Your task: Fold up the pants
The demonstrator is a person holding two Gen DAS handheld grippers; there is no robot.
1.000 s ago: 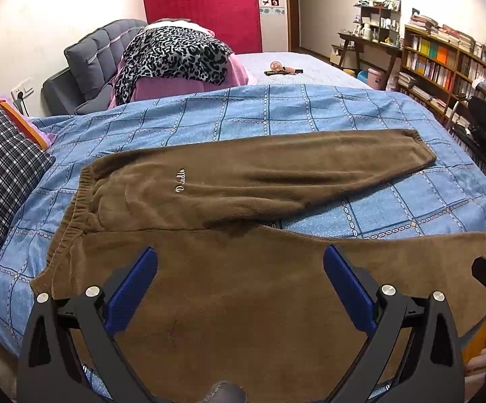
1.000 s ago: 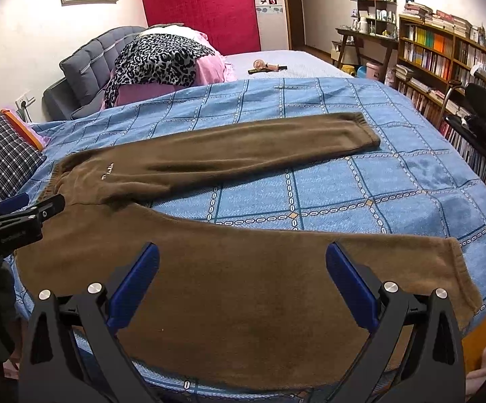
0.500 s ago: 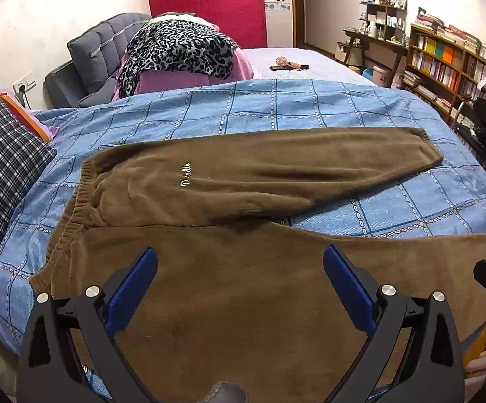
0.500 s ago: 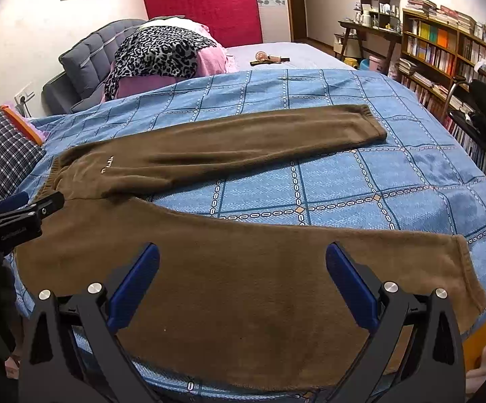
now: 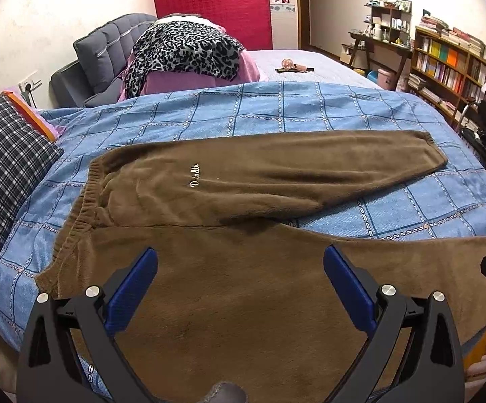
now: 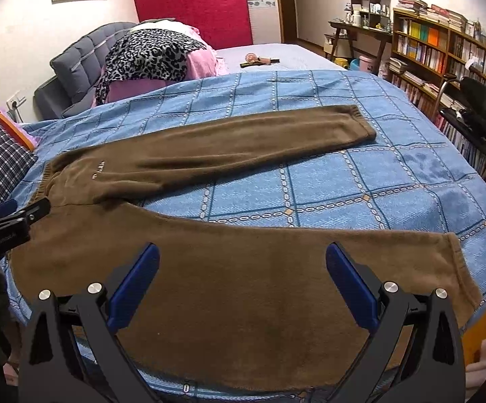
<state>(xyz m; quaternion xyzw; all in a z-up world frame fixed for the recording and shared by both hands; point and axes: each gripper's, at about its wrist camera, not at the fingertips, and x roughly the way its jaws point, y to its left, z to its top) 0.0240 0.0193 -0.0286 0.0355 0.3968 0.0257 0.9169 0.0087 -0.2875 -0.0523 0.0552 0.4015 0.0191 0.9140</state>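
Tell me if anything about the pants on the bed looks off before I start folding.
Nothing looks damaged or spilled. The brown pants lie flat on the blue bedspread, but the two legs splay apart in a V, and the near leg's cuff sits close to the bed's edge. Both grippers, left and right, are open.

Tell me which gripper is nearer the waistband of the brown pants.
Left. The left gripper hovers over the near leg close to the waistband; the right gripper sits farther along that leg, toward its cuff.
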